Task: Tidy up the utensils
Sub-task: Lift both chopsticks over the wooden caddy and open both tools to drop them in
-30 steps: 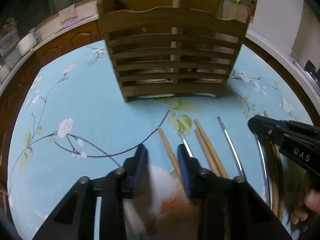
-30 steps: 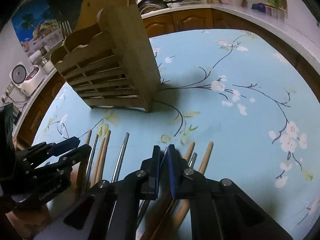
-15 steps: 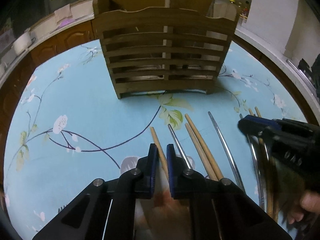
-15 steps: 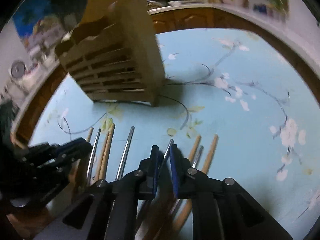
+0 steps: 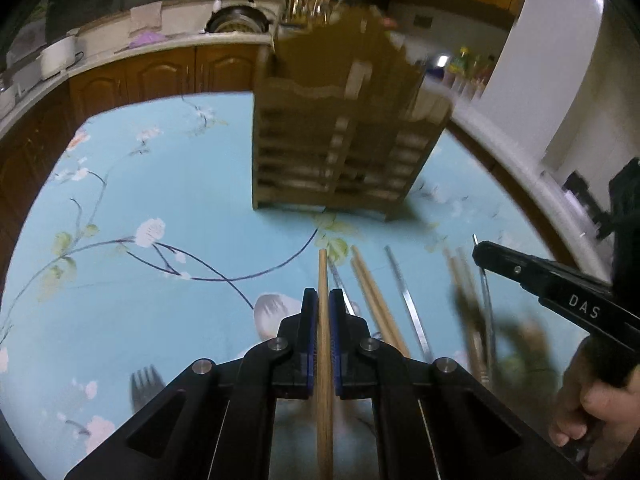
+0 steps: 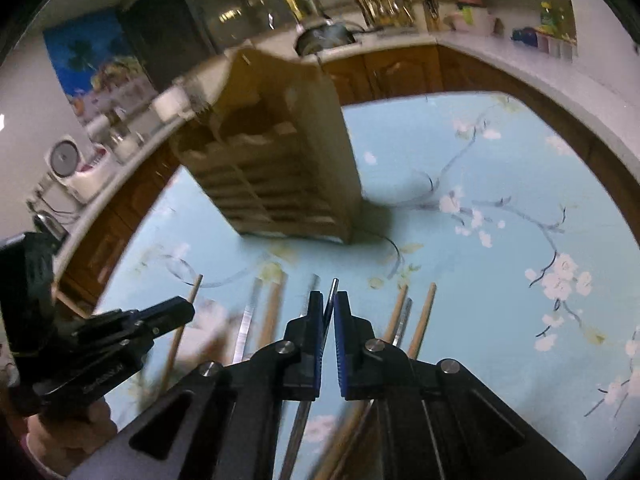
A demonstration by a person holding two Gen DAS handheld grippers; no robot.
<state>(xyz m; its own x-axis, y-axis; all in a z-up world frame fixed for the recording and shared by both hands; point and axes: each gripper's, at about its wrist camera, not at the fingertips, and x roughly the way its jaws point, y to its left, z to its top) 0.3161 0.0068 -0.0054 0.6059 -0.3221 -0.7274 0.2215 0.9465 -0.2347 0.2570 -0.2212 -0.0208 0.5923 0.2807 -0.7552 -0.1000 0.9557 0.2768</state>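
Observation:
My left gripper (image 5: pixel 323 300) is shut on a wooden chopstick (image 5: pixel 323 276) and holds it above the table. My right gripper (image 6: pixel 328 304) is shut on a metal chopstick (image 6: pixel 331 294), also lifted. The slatted wooden utensil holder (image 5: pixel 340 148) stands upright ahead, also in the right wrist view (image 6: pixel 276 168). More wooden chopsticks (image 5: pixel 372 292) and metal chopsticks (image 5: pixel 404 292) lie on the blue floral tablecloth (image 5: pixel 160 200) in front of the holder. The right gripper shows at the right of the left wrist view (image 5: pixel 480 250); the left gripper shows at the left of the right wrist view (image 6: pixel 176 312).
A fork (image 5: pixel 146 380) and a spoon (image 5: pixel 272 312) lie on the cloth near my left gripper. Wooden cabinets (image 5: pixel 160 76) and a kitchen counter with a pan (image 5: pixel 236 24) ring the table's far edge.
My left gripper closed on the wooden chopstick and lifted it. My right gripper lifted with the metal chopstick. Both views now sit higher and farther from the holder.

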